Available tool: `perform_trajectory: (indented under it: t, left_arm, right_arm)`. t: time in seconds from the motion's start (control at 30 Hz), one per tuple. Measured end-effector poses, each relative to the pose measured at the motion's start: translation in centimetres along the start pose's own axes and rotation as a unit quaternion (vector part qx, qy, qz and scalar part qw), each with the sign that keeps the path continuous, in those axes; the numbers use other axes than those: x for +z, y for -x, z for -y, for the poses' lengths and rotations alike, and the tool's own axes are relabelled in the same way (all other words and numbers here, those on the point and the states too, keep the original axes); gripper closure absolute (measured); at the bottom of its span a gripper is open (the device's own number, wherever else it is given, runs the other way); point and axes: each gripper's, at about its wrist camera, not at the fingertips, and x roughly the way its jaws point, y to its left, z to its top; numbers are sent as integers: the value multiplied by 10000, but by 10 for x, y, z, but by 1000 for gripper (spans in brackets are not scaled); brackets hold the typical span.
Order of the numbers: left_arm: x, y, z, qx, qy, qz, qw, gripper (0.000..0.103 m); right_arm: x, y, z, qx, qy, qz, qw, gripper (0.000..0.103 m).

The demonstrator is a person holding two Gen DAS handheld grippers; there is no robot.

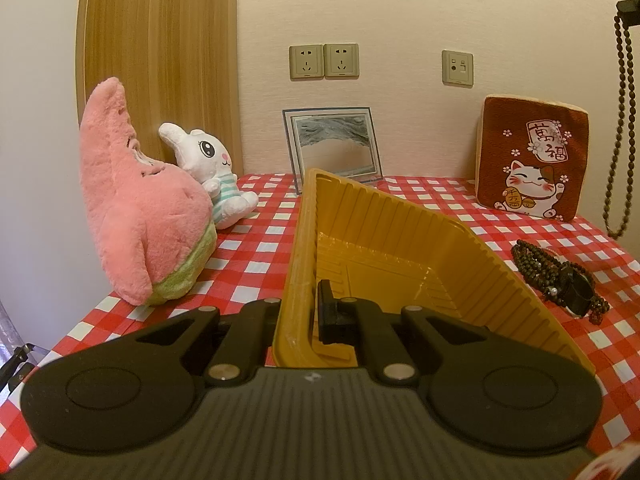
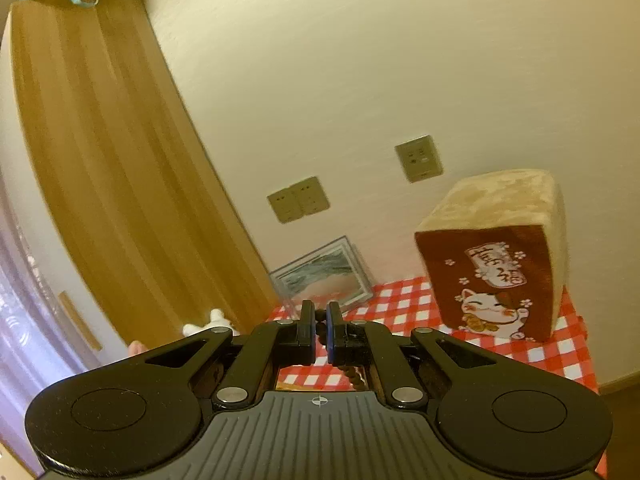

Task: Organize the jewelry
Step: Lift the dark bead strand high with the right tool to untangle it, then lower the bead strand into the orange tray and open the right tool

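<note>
My left gripper (image 1: 310, 312) is shut on the near left wall of a yellow ribbed plastic tray (image 1: 400, 248), which sits on the red-and-white checked tablecloth (image 1: 260, 248) with nothing in it. A long brown bead necklace (image 1: 622, 120) dangles at the right edge of the left wrist view, held from above by my right gripper. In the right wrist view my right gripper (image 2: 320, 334) is shut on that bead necklace (image 2: 352, 374), whose beads hang below the fingers. A pile of dark bead strands with small pearls (image 1: 560, 276) lies on the cloth right of the tray.
A pink star plush (image 1: 140, 216) and a white rabbit plush (image 1: 212, 172) stand left of the tray. A framed sand picture (image 1: 334, 144) leans on the back wall. A lucky-cat cushion (image 1: 532, 160) stands at the back right. Wall sockets (image 1: 324, 61) are above.
</note>
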Motion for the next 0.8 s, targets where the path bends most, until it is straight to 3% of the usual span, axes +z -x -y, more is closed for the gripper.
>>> perform_trajectory:
  t: [0.2,0.5,0.67,0.8]
  left_arm:
    - [0,0,0,4,-1,-1,10000,97]
    - [0,0,0,4,4,-1,10000,97]
    - [2,0,1,5,16,7,10000,97]
    - [3,0,1,1,23,28,10000,97]
  right_arm:
    - [-9,-12,-18,233,38,-351,9991,98]
    - [-24,-44,-68,1310,-3,-677,9891,98]
    - [-46,-77,-98,1742,-17,-1024,9794,98]
    - [-75,-107,-112,1783,37,-1462,9730,98]
